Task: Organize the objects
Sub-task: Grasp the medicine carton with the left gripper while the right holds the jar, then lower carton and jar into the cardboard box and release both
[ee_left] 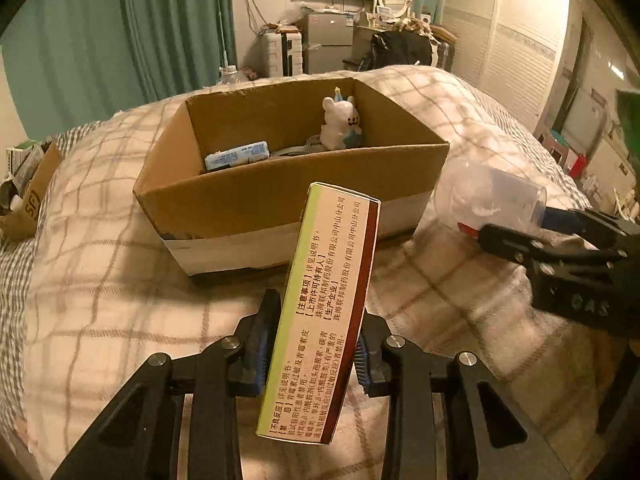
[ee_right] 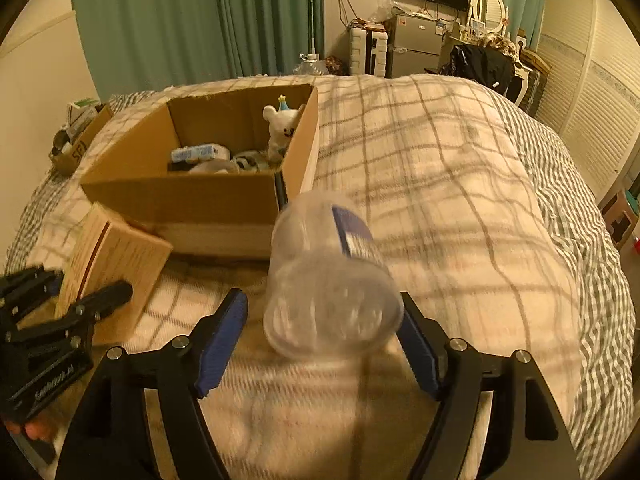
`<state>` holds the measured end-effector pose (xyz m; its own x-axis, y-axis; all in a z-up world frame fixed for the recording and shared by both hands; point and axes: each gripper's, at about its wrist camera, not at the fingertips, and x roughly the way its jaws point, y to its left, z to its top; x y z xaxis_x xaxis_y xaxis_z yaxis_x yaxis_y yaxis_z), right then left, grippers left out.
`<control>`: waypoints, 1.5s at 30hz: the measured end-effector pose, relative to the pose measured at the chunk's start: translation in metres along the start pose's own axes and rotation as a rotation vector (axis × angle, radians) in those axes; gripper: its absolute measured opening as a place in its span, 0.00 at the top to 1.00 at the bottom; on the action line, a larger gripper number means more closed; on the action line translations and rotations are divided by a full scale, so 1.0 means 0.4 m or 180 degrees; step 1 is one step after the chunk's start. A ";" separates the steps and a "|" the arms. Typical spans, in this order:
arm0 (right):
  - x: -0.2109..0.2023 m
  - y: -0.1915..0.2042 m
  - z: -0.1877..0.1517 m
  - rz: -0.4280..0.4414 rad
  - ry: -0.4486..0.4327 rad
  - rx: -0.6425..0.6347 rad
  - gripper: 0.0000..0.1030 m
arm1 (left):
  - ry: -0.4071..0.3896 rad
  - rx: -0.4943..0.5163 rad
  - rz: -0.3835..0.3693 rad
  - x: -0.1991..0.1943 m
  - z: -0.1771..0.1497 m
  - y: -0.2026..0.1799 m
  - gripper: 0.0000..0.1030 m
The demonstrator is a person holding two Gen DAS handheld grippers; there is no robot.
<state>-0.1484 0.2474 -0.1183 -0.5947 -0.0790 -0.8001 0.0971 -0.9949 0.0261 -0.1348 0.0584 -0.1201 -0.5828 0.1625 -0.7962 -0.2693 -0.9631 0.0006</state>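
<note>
My left gripper (ee_left: 312,344) is shut on a medicine box (ee_left: 320,312) with Chinese print and holds it above the bed, just in front of an open cardboard box (ee_left: 280,196). That box holds a white plush bear (ee_left: 340,122), a blue pack (ee_left: 236,155) and other small items. My right gripper (ee_right: 324,344) has its fingers spread around a clear plastic cup (ee_right: 328,276) lying on its side; the left pad stands apart from the cup, and the cup is blurred. The cup (ee_left: 488,196) and right gripper show at the right of the left wrist view.
A checked blanket (ee_right: 460,184) covers the bed. A smaller carton (ee_right: 76,140) with items sits at the bed's far left. Green curtains, a fridge, a suitcase and a wardrobe stand beyond the bed.
</note>
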 end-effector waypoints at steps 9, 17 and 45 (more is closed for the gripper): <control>0.040 0.031 0.017 -0.0261 0.0083 -0.0192 0.40 | 0.0005 -0.0142 -0.0010 -0.003 -0.001 0.012 0.68; -0.087 0.090 -0.023 -0.0341 -0.0279 -0.0461 0.40 | -0.0049 -0.0307 -0.0231 -0.069 -0.011 0.016 0.68; -0.304 0.189 0.473 0.0019 -0.1153 -0.0558 0.40 | -0.1060 -0.0233 0.0387 -0.262 0.428 0.135 0.68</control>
<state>-0.2199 0.1700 0.0945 -0.8336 -0.1326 -0.5362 0.2174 -0.9712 -0.0977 -0.2194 0.0261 0.0668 -0.8283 0.0952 -0.5522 -0.1339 -0.9905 0.0302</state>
